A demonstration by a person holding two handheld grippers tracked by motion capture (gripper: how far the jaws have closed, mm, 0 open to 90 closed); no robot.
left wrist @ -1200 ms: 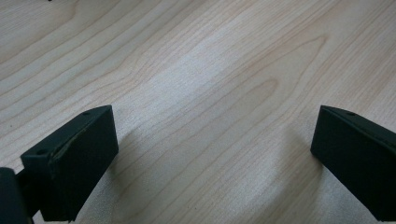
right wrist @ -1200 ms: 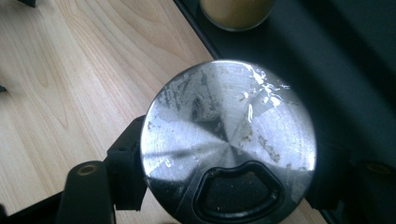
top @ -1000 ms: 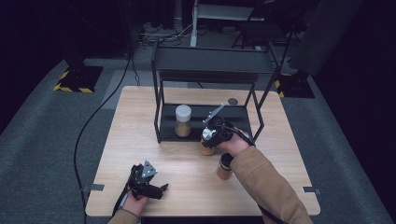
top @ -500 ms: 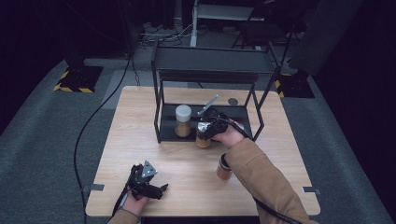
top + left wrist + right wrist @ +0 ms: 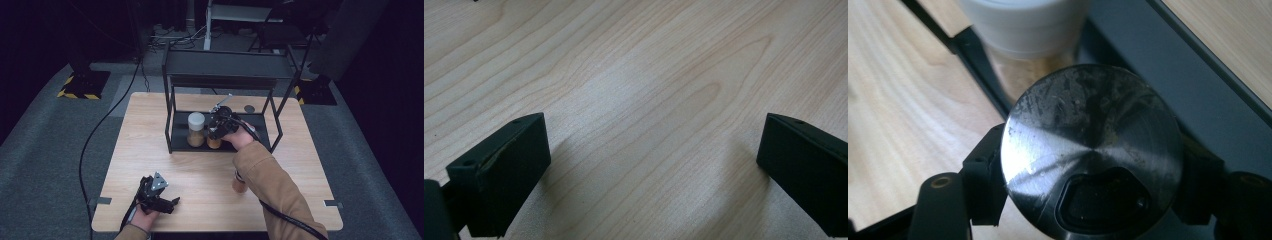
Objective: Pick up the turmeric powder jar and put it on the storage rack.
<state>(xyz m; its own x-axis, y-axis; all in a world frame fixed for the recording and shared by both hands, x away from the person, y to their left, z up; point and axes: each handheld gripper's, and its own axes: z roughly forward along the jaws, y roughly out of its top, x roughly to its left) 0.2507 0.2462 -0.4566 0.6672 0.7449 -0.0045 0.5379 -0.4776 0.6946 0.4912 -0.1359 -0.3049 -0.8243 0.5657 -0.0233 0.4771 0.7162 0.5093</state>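
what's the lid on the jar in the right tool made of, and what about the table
Lid: looks like brushed metal, going by its radial sheen and fine scratches. Table: pale wood, or perhaps a wood-look laminate, matte, with clear grain lines.

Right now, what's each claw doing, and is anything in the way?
Right gripper shut on metal-lidded jar, at the rack's lower shelf. White-lidded jar close beside it. Left gripper open, idle on the table.

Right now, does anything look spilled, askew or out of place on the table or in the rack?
Nothing stands out. The right gripper holds a metal-lidded jar upright at the rack's lower shelf, beside the white-lidded jar. The lid is scuffed, nothing spilled. Another jar stands upright on the table.
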